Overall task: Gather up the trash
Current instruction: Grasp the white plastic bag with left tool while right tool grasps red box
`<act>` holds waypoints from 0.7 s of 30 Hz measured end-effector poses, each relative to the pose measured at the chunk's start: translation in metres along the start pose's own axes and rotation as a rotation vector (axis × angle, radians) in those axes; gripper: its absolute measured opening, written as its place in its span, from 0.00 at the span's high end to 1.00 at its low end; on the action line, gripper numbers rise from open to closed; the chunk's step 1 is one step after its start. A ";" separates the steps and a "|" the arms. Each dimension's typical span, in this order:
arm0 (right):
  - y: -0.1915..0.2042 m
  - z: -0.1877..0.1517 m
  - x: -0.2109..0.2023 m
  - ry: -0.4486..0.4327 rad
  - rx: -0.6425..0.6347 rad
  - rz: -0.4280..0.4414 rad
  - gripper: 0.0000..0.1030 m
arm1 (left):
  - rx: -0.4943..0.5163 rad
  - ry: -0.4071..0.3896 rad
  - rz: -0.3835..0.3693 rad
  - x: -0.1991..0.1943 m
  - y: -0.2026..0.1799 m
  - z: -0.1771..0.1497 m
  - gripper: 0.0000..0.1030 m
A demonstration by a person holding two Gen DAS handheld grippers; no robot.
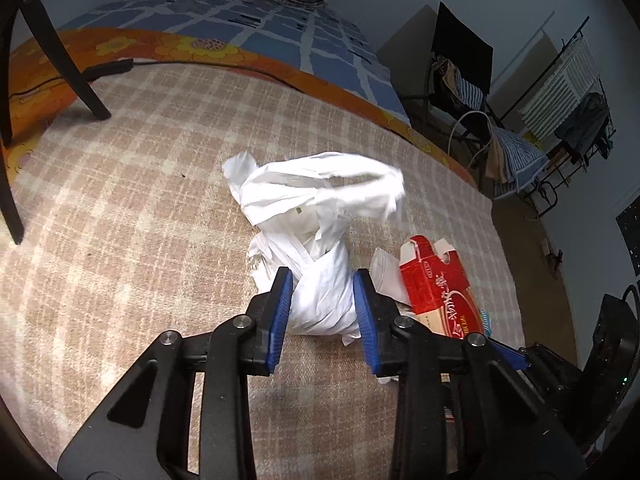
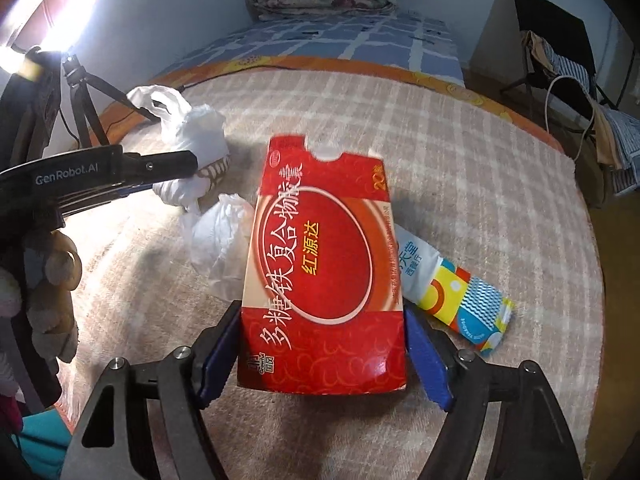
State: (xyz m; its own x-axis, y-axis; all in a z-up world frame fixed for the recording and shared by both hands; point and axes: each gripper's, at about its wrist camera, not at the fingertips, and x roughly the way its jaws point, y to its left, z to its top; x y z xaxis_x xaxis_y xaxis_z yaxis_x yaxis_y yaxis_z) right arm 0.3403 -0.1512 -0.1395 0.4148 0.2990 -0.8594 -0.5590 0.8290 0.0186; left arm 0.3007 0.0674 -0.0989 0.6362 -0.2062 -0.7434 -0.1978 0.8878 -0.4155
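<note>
Two grips are set: our left gripper (image 1: pixel 322 300) pinches the white bag (image 1: pixel 316 236) low on its body, and our right gripper (image 2: pixel 324 348) clamps the red box (image 2: pixel 320 264) by its near end, both on the checked blanket (image 1: pixel 140 184). We should hold the bag's mouth open, then feed the box in end-first. Crumpled tissue (image 2: pixel 218 240) and a coloured packet (image 2: pixel 456 292) lie beside the box, awaiting collection.

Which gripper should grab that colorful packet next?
Probably the right hand-held gripper: the colorful packet lies just beside its right finger. But it's around the red box now. The left hand-held gripper is around the white bag, farther away.
</note>
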 end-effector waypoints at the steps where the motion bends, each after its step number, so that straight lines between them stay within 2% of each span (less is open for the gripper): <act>1: 0.000 0.000 -0.003 -0.007 -0.001 -0.001 0.24 | 0.003 -0.004 0.002 -0.002 0.000 0.000 0.71; 10: -0.004 -0.011 -0.036 -0.040 0.004 -0.011 0.24 | 0.047 -0.027 0.023 -0.033 -0.008 -0.005 0.72; 11: -0.006 -0.013 -0.041 -0.045 0.005 -0.013 0.24 | 0.051 -0.029 0.024 -0.038 -0.010 -0.005 0.75; 13: -0.007 -0.017 -0.052 -0.055 0.010 -0.010 0.24 | 0.055 -0.032 0.023 -0.047 -0.013 -0.006 0.91; 14: -0.008 -0.018 -0.056 -0.059 0.012 -0.008 0.24 | 0.060 -0.030 0.025 -0.052 -0.014 -0.007 0.96; 18: -0.008 -0.027 -0.078 -0.082 0.010 -0.004 0.24 | 0.098 -0.044 0.021 -0.068 -0.018 -0.014 0.96; 21: -0.008 -0.034 -0.088 -0.088 0.010 0.000 0.24 | 0.080 -0.020 0.036 -0.065 -0.012 -0.022 0.96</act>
State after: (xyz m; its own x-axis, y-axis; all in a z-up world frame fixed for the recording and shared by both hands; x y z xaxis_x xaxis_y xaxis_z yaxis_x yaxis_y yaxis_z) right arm 0.2841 -0.2002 -0.0819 0.4763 0.3391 -0.8112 -0.5520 0.8335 0.0243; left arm 0.2454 0.0612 -0.0570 0.6448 -0.1659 -0.7461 -0.1614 0.9246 -0.3450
